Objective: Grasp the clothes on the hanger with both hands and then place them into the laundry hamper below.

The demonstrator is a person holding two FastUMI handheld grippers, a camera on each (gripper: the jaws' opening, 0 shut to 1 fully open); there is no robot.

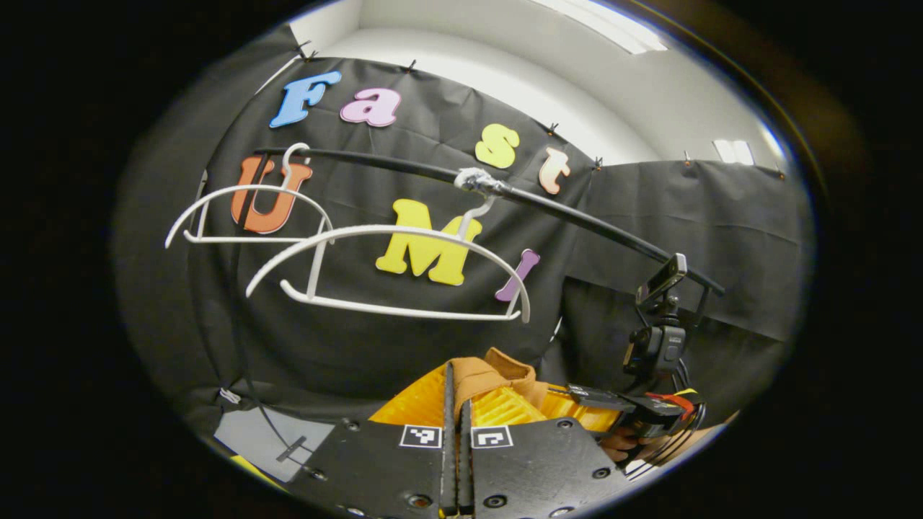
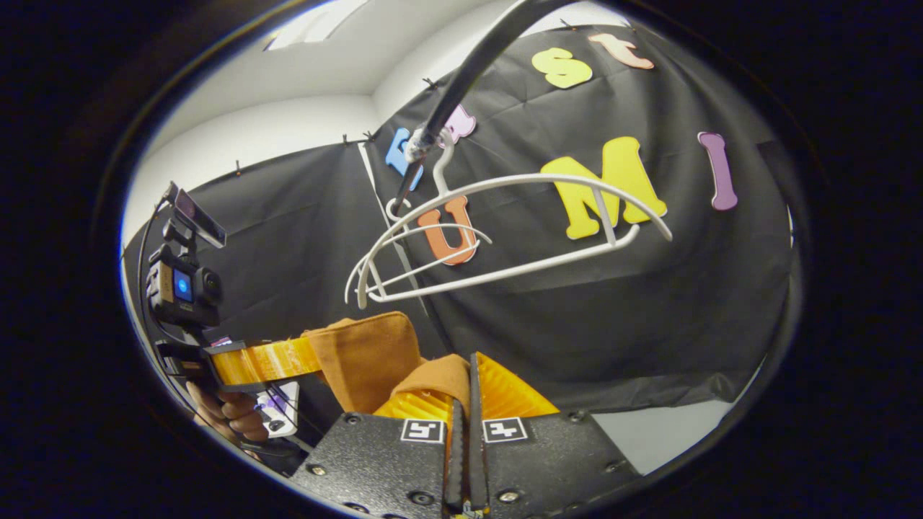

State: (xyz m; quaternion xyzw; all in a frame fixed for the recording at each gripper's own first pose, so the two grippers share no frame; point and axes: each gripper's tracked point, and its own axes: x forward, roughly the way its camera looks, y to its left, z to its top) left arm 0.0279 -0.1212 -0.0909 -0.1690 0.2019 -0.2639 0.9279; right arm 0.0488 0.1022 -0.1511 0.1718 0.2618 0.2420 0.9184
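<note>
A tan-brown garment (image 1: 505,367) hangs between both grippers, below the rail and off the hangers. In the left gripper view, my left gripper (image 1: 455,371) is shut on one bunched edge of it. My right gripper (image 1: 613,404) shows to the right, held by a hand, with the cloth running toward it. In the right gripper view, my right gripper (image 2: 469,364) is shut on a fold of the garment (image 2: 368,349), and the left gripper (image 2: 314,358) grips the cloth's other end at the left. Two white hangers (image 1: 389,234) (image 1: 245,191) hang bare on the black rail (image 1: 577,216).
The rail (image 2: 469,72) crosses overhead, with the bare hangers (image 2: 505,184) just above and behind the garment. Black cloth walls close in the back and sides. A strip of grey floor (image 2: 663,425) shows low down. A hand (image 2: 231,414) holds the left gripper.
</note>
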